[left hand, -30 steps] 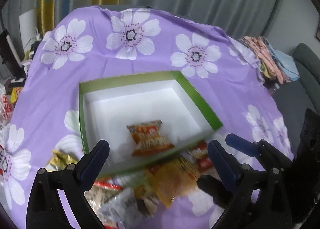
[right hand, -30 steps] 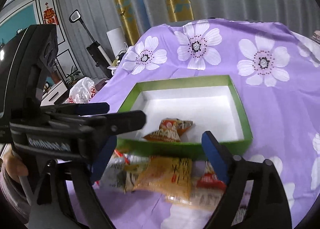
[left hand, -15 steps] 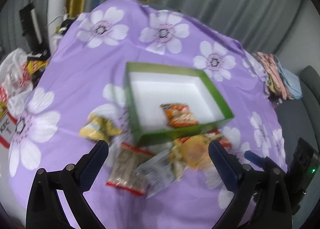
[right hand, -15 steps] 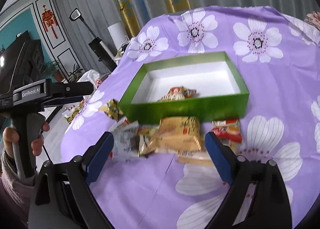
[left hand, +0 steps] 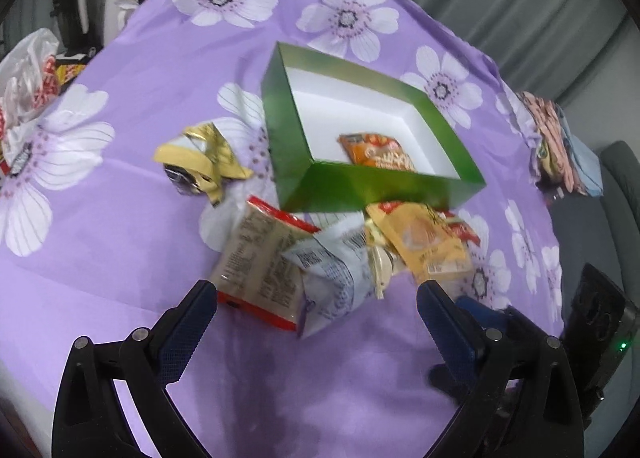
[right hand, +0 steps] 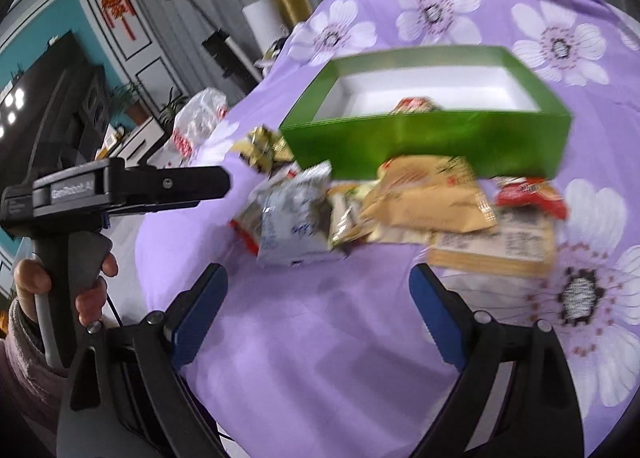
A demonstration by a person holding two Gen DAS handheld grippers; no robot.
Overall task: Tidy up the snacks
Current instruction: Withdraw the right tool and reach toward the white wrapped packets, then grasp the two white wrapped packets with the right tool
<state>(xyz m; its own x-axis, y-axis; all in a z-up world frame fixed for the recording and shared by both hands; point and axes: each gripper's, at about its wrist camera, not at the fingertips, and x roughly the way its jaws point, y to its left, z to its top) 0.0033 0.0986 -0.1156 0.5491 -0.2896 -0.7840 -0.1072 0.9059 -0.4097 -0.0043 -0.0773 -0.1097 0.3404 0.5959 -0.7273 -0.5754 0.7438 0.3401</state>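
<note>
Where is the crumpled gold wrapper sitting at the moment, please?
In the left wrist view the gold wrapper lies on the purple cloth, apart from the pile, just left of the green box and beyond the red-edged packet.

The right gripper (right hand: 316,298) is hovering wide open over the purple cloth (right hand: 320,358), facing snack packets (right hand: 292,217) lying piled against the green box (right hand: 432,137).

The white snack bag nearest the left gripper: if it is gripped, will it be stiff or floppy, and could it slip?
The white snack bag looks puffed and creased, so probably light and yielding. Its glossy film may slip. It overlaps the red-edged packet, so pushing it could shift both.
</note>
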